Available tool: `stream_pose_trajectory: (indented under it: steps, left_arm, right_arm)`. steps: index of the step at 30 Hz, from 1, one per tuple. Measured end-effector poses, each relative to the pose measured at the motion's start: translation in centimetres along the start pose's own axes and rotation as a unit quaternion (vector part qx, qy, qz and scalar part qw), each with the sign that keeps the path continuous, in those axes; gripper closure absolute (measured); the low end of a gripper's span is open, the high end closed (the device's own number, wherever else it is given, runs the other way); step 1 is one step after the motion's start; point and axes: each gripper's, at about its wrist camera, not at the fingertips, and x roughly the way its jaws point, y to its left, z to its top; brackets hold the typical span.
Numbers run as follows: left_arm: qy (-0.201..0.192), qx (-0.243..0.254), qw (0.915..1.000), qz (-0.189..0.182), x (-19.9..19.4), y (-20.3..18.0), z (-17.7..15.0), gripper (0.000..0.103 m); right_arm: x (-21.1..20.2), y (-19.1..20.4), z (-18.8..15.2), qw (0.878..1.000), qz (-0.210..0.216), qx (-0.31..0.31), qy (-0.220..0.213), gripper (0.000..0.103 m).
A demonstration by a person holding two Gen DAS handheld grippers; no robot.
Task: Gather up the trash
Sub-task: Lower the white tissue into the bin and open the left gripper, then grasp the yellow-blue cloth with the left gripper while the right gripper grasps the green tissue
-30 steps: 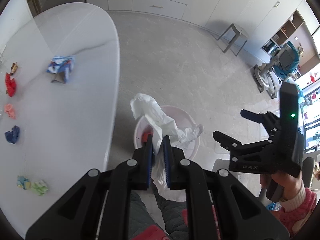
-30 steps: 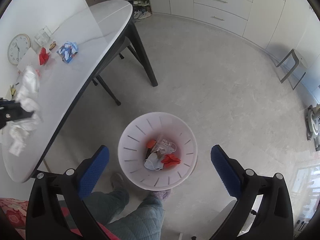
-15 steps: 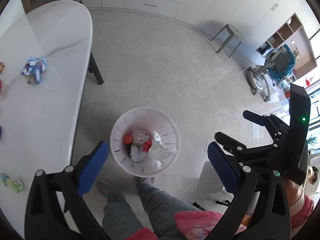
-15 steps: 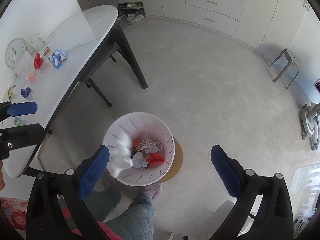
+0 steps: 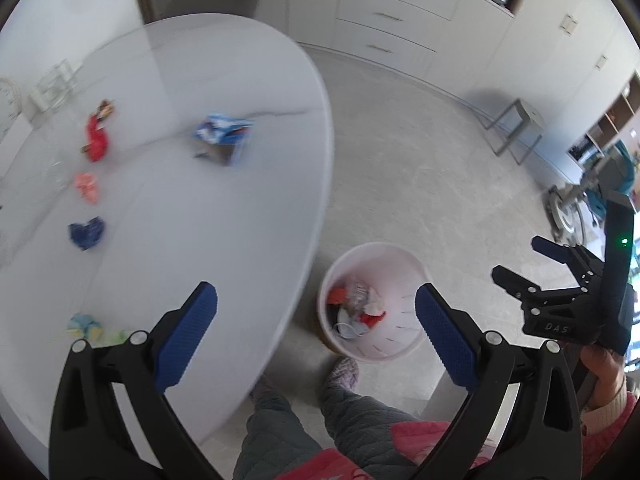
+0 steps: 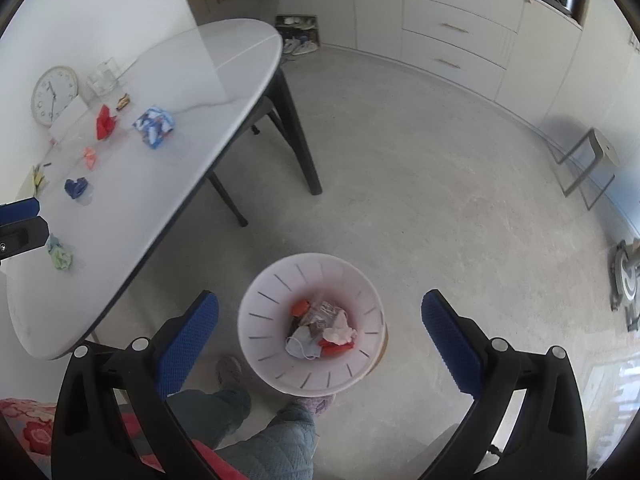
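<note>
A pale pink bin (image 5: 404, 352) (image 6: 272, 360) stands on the floor beside the white table (image 5: 200, 208) (image 6: 192, 128) and holds crumpled trash, with a white wad (image 6: 339, 333) on top. My left gripper (image 5: 316, 320) is open and empty, over the table's edge and the bin. My right gripper (image 6: 320, 328) is open and empty above the bin; it also shows in the left wrist view (image 5: 532, 258). On the table lie a blue-white wrapper (image 5: 222, 136) (image 6: 154, 126), red (image 5: 96, 140) (image 6: 106, 122), pink (image 5: 87, 186), dark blue (image 5: 86, 232) (image 6: 76, 187) and green-yellow (image 5: 86, 326) (image 6: 60, 256) scraps.
A clock (image 6: 54, 94) and a clear holder (image 6: 102, 78) stand at the table's far side. A chair (image 6: 260, 4) sits behind the table. A stool (image 6: 588, 160) and white cabinets (image 6: 452, 36) lie across the floor. My legs and slippers (image 6: 228, 370) are by the bin.
My left gripper opened and dropped the white tissue into the bin, then swung back left toward the table. My right gripper stayed open above the bin.
</note>
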Motion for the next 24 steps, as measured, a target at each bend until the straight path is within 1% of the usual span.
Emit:
stream_pose_trajectory:
  steps: [2, 7, 8, 13, 17, 20, 24]
  left_arm:
    - [-0.001, -0.018, 0.9998, 0.012, -0.6, 2.6, -0.5, 0.008]
    - [0.002, -0.063, 0.9974, 0.035, -1.8, 9.2, -2.2, 0.008]
    - [0.003, -0.076, 0.9963, 0.041, -2.0, 11.0, -2.7, 0.008]
    - [0.01, -0.118, 0.9912, 0.059, -1.8, 17.5, -5.0, 0.008]
    - [0.015, -0.135, 0.9886, 0.064, -1.0, 21.7, -6.5, 0.008]
    - [0.027, -0.149, 0.9867, 0.057, -0.1, 24.4, -7.3, 0.008]
    - [0.042, -0.158, 0.9855, 0.045, 1.3, 26.5, -7.6, 0.008]
  right_arm:
    - [0.1, 1.4, 0.6, 1.0, 0.005, -0.01, -0.002, 0.002]
    - [0.5, 6.9, 2.3, 0.999, 0.022, -0.042, -0.006, 0.002]
    - [0.6, 7.9, 2.4, 0.998, 0.026, -0.049, -0.006, 0.002]
    - [1.4, 14.5, 3.1, 0.995, 0.047, -0.087, -0.001, 0.002]
    - [2.4, 19.0, 3.2, 0.992, 0.066, -0.108, 0.008, 0.002]
    - [3.5, 22.7, 3.1, 0.989, 0.082, -0.12, 0.016, 0.002]
    - [4.6, 26.1, 2.7, 0.987, 0.096, -0.124, 0.025, 0.002]
